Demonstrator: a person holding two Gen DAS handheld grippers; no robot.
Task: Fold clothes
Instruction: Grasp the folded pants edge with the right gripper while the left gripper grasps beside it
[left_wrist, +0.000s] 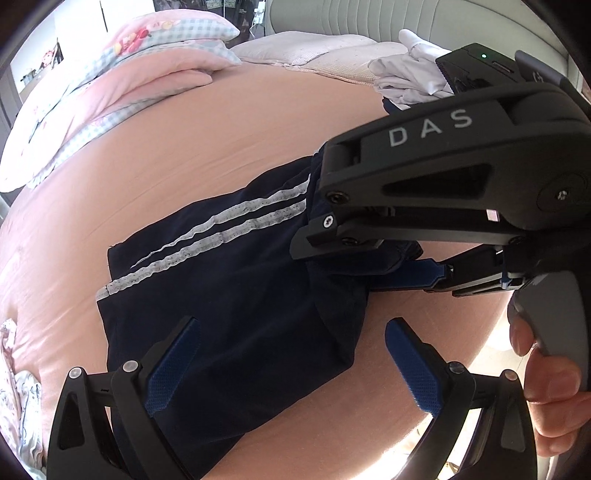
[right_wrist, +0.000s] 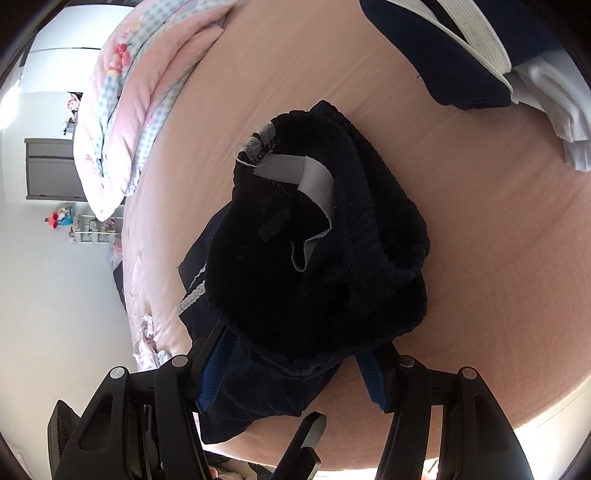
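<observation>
Our right gripper (right_wrist: 295, 373) clamps the bunched waistband of the navy white-striped shorts (left_wrist: 229, 280) between its blue pads. Our left gripper (left_wrist: 291, 365) hovers wide open just above them, holding nothing, on the pink bedsheet (left_wrist: 207, 122).

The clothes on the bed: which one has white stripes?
The navy shorts spread on the pink sheet. The other navy piece and the white clothes show no such stripes.
</observation>
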